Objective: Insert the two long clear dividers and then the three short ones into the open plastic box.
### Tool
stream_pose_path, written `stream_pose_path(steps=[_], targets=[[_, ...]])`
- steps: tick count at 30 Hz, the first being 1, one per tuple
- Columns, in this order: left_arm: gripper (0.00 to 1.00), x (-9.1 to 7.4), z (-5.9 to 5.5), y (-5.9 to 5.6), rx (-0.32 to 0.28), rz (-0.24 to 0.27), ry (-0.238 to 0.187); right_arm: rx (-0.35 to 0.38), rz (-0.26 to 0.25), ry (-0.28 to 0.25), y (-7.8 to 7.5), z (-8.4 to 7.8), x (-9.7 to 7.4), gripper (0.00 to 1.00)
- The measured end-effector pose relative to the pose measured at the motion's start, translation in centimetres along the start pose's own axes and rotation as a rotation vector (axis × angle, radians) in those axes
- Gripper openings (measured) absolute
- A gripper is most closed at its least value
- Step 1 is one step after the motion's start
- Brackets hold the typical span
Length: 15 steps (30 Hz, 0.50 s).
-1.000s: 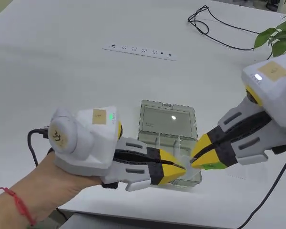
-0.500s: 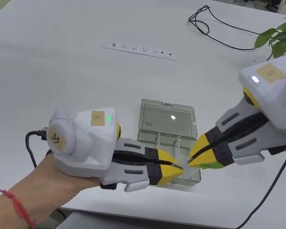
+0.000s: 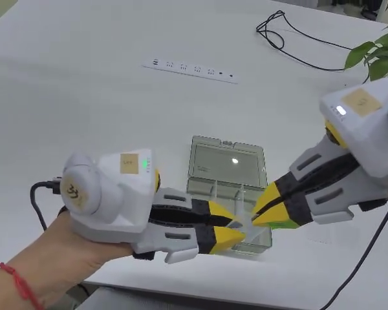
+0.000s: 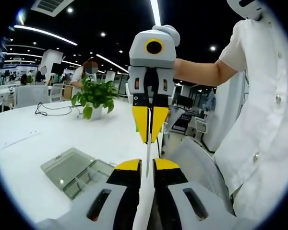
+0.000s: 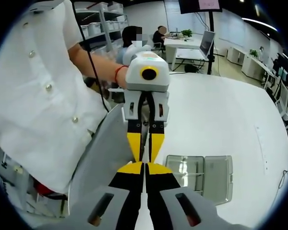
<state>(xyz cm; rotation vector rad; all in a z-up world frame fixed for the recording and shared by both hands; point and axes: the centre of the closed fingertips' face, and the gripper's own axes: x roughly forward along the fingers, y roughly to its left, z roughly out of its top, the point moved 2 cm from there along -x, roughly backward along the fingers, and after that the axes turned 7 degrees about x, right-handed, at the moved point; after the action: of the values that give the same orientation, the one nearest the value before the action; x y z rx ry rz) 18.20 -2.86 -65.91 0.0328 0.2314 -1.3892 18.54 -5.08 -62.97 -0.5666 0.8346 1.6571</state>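
**A:** Left gripper view first. The left gripper (image 4: 147, 166) has its jaws drawn close on a thin clear divider (image 4: 148, 152), seen edge-on as little more than a line.

**B:** And the other end?

**A:** The right gripper (image 4: 149, 136) faces it, yellow tips pinched on the same sheet. Whether the sheet is long or short cannot be told. The plastic box (image 4: 65, 165) lies open on the white surface (image 4: 62, 129) to the lower left, apart from the sheet. A white shirt (image 4: 264, 120) is on the right.

**B:** Right gripper view?

**A:** The right gripper's jaws are pressed nearly together, and the sheet between them is barely visible. The left gripper is opposite, tips close to the right one's. The box sits lower right with its lid laid flat. One partition line shows in the base.

**B:** Head view?

**A:** The left gripper comes in from the lower left in a hand (image 3: 45, 261), the right one from the right. The tips almost meet over the near end of the box and hide part of the base. The divider is only a faint glint there, and its outline is hard to trace. Thin clear uprights seem to stand in the base, but their number is unclear. Beyond are a power strip (image 3: 191, 70) and a black cable (image 3: 291, 39). A plant (image 3: 378, 55) is cut off at the frame edge.
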Motion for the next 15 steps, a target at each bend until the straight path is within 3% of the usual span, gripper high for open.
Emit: stream_pose_path(steps=[15], targets=[[0.26,-2.3,-1.8,1.3,-0.025,0.115,0.042,0.015,-0.053,-0.031,-1.4,0.7,-0.1,0.02]])
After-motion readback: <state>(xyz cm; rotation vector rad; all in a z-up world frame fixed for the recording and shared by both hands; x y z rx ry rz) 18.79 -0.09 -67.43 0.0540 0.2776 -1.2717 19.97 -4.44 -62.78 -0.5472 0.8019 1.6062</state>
